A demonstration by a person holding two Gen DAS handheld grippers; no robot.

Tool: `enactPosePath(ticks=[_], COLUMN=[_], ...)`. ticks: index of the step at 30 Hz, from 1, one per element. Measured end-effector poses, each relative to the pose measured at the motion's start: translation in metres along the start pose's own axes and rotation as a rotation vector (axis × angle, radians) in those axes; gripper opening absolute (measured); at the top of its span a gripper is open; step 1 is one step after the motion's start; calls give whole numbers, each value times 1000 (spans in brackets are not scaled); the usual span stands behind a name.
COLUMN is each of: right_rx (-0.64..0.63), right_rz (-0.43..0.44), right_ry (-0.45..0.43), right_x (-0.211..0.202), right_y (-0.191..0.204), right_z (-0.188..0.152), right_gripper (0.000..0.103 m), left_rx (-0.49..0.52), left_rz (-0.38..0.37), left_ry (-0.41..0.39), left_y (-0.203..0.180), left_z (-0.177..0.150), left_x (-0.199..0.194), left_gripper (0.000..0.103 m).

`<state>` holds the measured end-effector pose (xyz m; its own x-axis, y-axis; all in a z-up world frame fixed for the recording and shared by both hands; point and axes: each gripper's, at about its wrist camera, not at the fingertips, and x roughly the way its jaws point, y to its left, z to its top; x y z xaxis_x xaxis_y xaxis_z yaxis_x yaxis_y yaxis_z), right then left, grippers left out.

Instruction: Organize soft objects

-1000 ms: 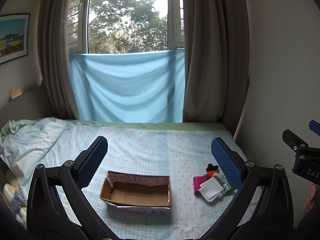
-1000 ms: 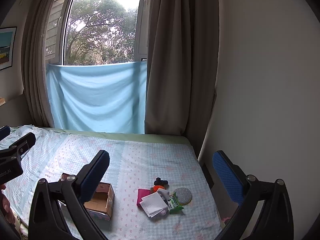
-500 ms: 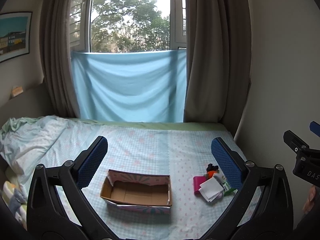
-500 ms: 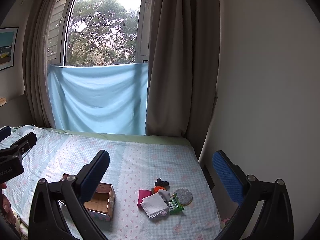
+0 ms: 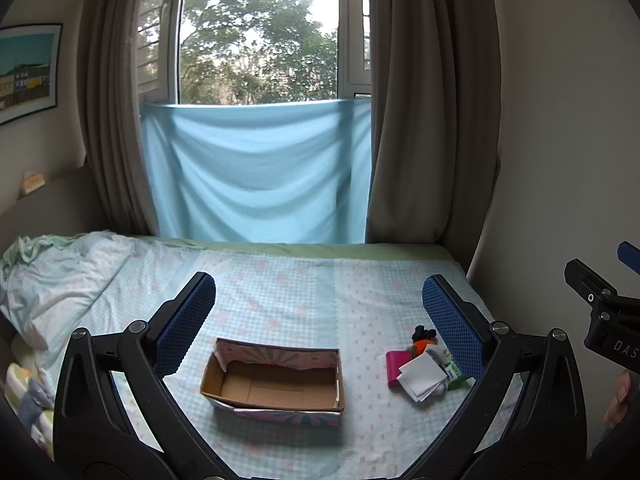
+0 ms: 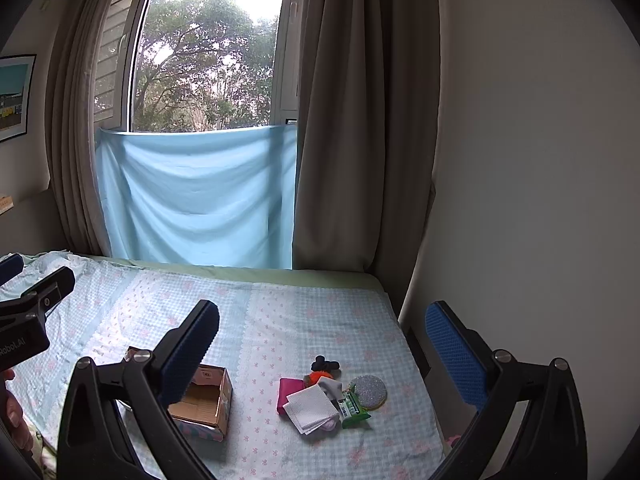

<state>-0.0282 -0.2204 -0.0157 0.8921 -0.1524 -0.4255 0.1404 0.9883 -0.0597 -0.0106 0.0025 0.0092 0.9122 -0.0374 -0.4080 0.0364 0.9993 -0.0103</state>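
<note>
A: Two claws, both held above the bed [image 5: 280,292]. How do they stand?

B: Left claw [image 5: 318,312] has its blue pads spread wide with nothing between them. Right claw [image 6: 320,340] is the same, gaping and empty.

A: What lies nearest on the bed?

B: Near and left, an open cardboard box [image 5: 276,384], empty inside, with a patterned outer wall. To its right, apart from it, sits a small heap of soft objects.

A: Name them.

B: A folded white cloth [image 6: 310,408] on top at the near side, overlapping a pink pad [image 6: 289,391] on its left. A green packet [image 6: 354,408] lies just right of the cloth, touching a round grey sponge [image 6: 368,391]. Behind those, an orange piece [image 6: 314,379], then a black fuzzy piece [image 6: 325,364] farthest.

A: And beyond?

B: Rumpled bedding [image 5: 60,276] at far left, then a pale blue sheet [image 5: 256,176] hung across the window's lower part, brown curtains [image 6: 360,120] either side, trees outside.
</note>
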Motion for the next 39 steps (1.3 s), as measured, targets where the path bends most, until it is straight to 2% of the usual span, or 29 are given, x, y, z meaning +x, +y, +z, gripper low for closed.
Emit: enactPosePath(ticks=[39], right_rx=[12], right_rz=[-7], right_ry=[19], right_x=[12], right_y=[16], right_z=[4], right_gripper=[103], left_rx=[10], left_rz=[-3], left_ry=[16], left_y=[7], left_z=[-1], left_x=[15], left_gripper=[103])
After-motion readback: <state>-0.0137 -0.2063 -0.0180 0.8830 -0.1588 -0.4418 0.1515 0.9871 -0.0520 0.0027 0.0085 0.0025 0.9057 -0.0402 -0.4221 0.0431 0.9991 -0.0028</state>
